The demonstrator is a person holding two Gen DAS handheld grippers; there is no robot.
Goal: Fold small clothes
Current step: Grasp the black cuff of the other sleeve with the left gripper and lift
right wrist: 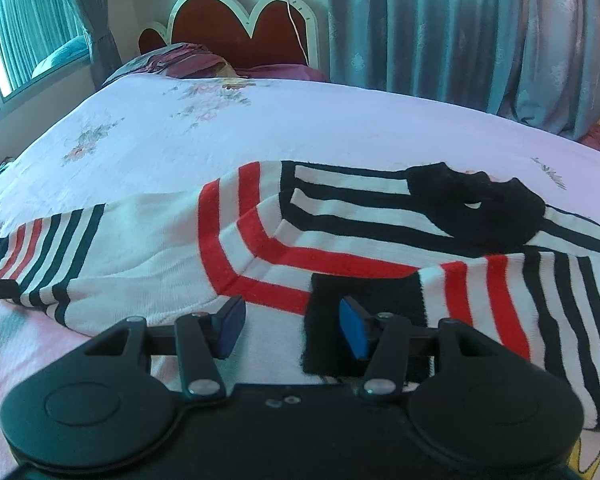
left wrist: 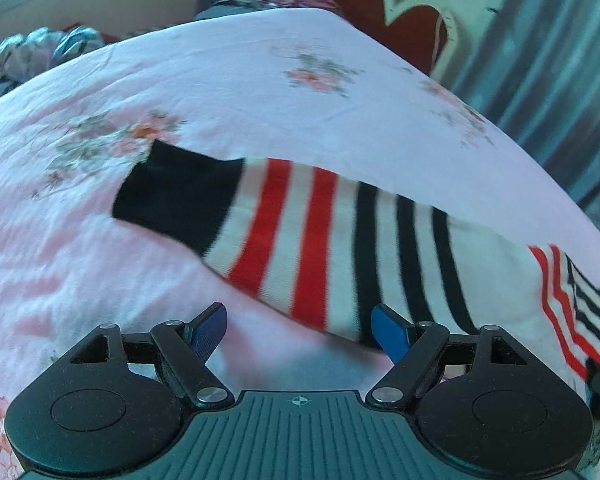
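- Two grippers hang over one striped sweater [right wrist: 172,240] spread on a pink floral bedsheet [right wrist: 260,120]; no basket, box or other container shows in either view.
- Sweater: white knit with red and black bands and a black collar [right wrist: 480,208], lying flat across the near part of the bed.
- Its left sleeve [left wrist: 300,236] stretches out sideways on the sheet, black cuff [left wrist: 176,196] at the far end.
- Its other sleeve [right wrist: 500,304] is laid back over the body, so that black cuff [right wrist: 364,320] rests on the chest stripes.
- Left gripper [left wrist: 300,332]: jaws spread wide, released, nothing between them; its right finger [left wrist: 392,332] sits over the sleeve's near edge, the left one over bare sheet.
- Right gripper [right wrist: 292,328]: jaws apart, not clenched; its right finger [right wrist: 354,330] is over the folded-in cuff, though contact cannot be judged.
- Bare sheet runs wide beyond the sweater toward the headboard [right wrist: 240,28] and pillows [right wrist: 180,60].
- Curtains [right wrist: 460,20] hang close along the bed's right edge; a window [right wrist: 20,32] lies to the left.
- Crumpled fabric [left wrist: 32,52] lies past the bed's far left edge in the left view.
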